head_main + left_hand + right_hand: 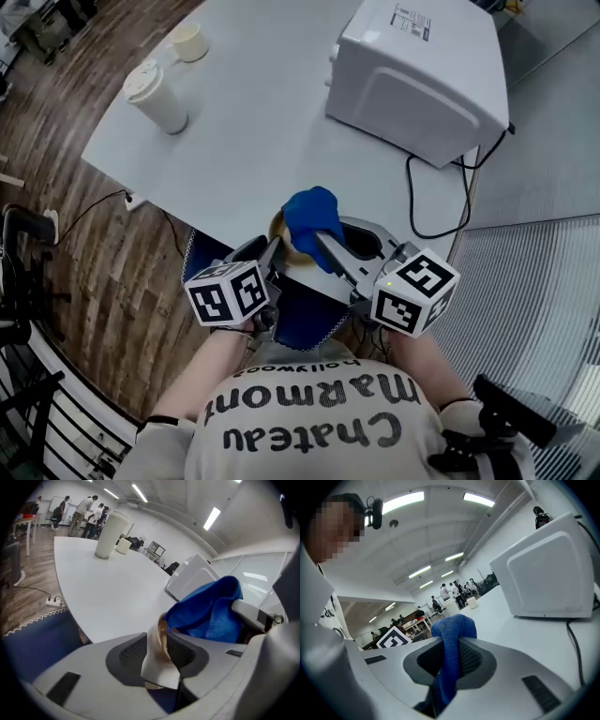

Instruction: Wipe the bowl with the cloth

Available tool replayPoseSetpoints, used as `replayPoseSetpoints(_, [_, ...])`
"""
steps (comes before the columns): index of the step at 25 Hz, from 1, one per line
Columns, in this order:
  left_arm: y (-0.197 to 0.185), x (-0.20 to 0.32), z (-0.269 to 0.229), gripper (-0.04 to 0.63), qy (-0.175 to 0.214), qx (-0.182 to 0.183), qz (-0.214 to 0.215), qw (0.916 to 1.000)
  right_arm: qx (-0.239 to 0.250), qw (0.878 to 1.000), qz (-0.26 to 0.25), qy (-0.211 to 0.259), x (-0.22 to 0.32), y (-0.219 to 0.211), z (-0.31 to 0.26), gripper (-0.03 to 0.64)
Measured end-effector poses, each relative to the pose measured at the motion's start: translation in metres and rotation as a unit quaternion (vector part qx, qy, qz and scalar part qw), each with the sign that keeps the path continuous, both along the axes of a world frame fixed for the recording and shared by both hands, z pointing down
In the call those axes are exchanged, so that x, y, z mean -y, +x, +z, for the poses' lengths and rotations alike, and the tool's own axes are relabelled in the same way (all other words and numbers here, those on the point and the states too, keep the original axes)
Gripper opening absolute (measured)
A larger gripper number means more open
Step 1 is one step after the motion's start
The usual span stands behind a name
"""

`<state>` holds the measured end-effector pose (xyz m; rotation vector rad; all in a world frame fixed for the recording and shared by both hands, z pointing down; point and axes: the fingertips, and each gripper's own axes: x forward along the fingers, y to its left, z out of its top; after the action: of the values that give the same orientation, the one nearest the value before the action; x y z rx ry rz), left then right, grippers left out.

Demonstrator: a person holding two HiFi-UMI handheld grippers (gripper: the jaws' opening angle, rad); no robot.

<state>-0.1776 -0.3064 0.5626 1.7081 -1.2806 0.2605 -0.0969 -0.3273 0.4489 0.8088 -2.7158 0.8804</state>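
My right gripper (330, 248) is shut on a blue cloth (311, 214), which bunches up over the fingers and rests against the bowl (278, 234). Only a tan sliver of the bowl's rim shows in the head view, at the near table edge. In the left gripper view the bowl's wall (158, 660) stands on edge between the two pads of my left gripper (158, 644). The jaws stand apart around it and the pads do not press on it. The cloth (211, 611) lies just beyond. In the right gripper view the cloth (451, 648) hangs pinched between the pads.
A white microwave (422, 75) stands at the back right of the white table (244, 141), with its black cable (427, 211) trailing off the edge. A lidded paper cup (157, 97) and a small cup (190, 41) stand at the far left. People stand far off.
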Motion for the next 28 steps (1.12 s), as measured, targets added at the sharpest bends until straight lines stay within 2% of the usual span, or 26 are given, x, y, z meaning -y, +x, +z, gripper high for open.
replayPoseSetpoints(7, [0.008, 0.007, 0.017, 0.136, -0.017, -0.018, 0.019, 0.9995, -0.009, 0.999, 0.004, -0.039, -0.007, -0.008, 0.032, 0.049])
replayPoseSetpoints(9, [0.012, 0.010, 0.018, 0.070, -0.015, -0.021, 0.027, 0.9993, -0.007, 0.999, 0.005, -0.044, -0.007, -0.009, 0.035, 0.049])
replayPoseSetpoints(11, [0.013, 0.012, 0.019, 0.056, -0.008, -0.010, 0.033, 0.9994, -0.006, 0.999, 0.004, -0.047, -0.009, -0.010, 0.038, 0.049])
replayPoseSetpoints(13, [0.011, 0.015, 0.022, 0.023, 0.000, 0.007, 0.037, 0.9993, -0.006, 0.999, 0.003, -0.050, -0.011, -0.013, 0.043, 0.049])
replayPoseSetpoints(15, [0.012, 0.017, 0.023, 0.015, 0.011, 0.017, 0.047, 0.9987, -0.007, 0.998, 0.001, -0.057, -0.014, -0.017, 0.048, 0.049])
replayPoseSetpoints(18, [0.017, 0.023, 0.006, 0.015, 0.067, 0.027, 0.077, 0.9945, -0.011, 0.998, -0.005, -0.060, -0.019, -0.022, 0.051, 0.049])
replayPoseSetpoints(22, [0.024, 0.026, -0.032, 0.015, 0.160, 0.097, 0.121, 0.9749, -0.028, 0.999, -0.018, -0.033, -0.029, -0.020, 0.042, 0.049])
replayPoseSetpoints(24, [0.031, 0.025, -0.053, 0.017, 0.196, 0.131, 0.140, 0.9616, -0.049, 0.998, -0.025, -0.011, -0.032, -0.016, 0.033, 0.051])
replayPoseSetpoints(26, [0.042, 0.023, -0.073, 0.018, 0.233, 0.180, 0.171, 0.9403, -0.083, 0.996, -0.028, 0.012, -0.034, -0.009, 0.026, 0.049])
replayPoseSetpoints(28, [0.054, 0.018, -0.088, 0.015, 0.263, 0.243, 0.203, 0.9115, -0.115, 0.993, -0.026, 0.026, -0.037, -0.002, 0.021, 0.049])
